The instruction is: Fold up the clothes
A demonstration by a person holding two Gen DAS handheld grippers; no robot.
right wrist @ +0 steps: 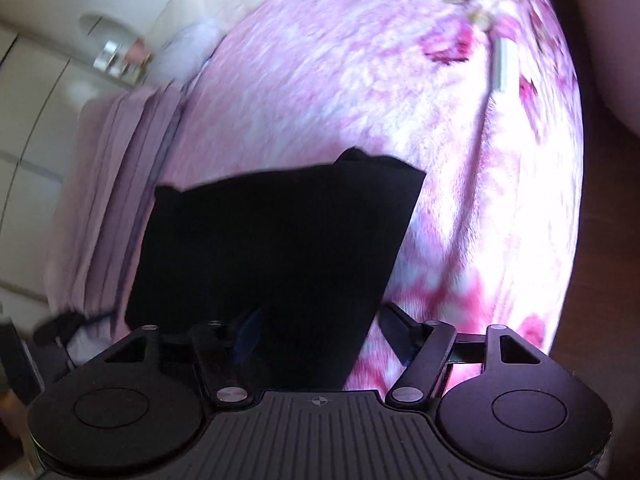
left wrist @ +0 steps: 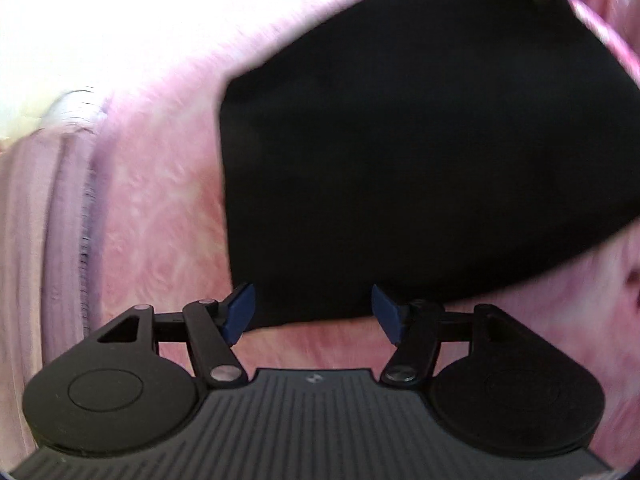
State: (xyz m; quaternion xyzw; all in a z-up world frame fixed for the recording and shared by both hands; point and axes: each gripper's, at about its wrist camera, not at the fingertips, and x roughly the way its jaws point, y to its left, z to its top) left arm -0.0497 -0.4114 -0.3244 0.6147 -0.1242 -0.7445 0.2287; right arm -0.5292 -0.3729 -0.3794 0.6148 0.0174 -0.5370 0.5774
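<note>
The black cloth [left wrist: 420,152] lies flat on the pink fuzzy blanket [left wrist: 160,220]. The left gripper [left wrist: 313,312] and right gripper [right wrist: 320,334] are both at the cloth's near edge, jaws apart, holding nothing.

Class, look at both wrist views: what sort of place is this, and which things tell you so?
Probably a bedroom. A fluffy pink floral blanket covers what looks like a bed, a black garment lies on it, and pale panelled doors, perhaps a wardrobe, stand at the left.

Both wrist cameras look forward and down, close over a fluffy pink floral blanket [right wrist: 360,80]. Both views share the flat black folded garment [left wrist: 420,140] [right wrist: 272,240], the left nearer it, and the lilac ribbed cloth [left wrist: 24,240] [right wrist: 116,168] at left.
</note>
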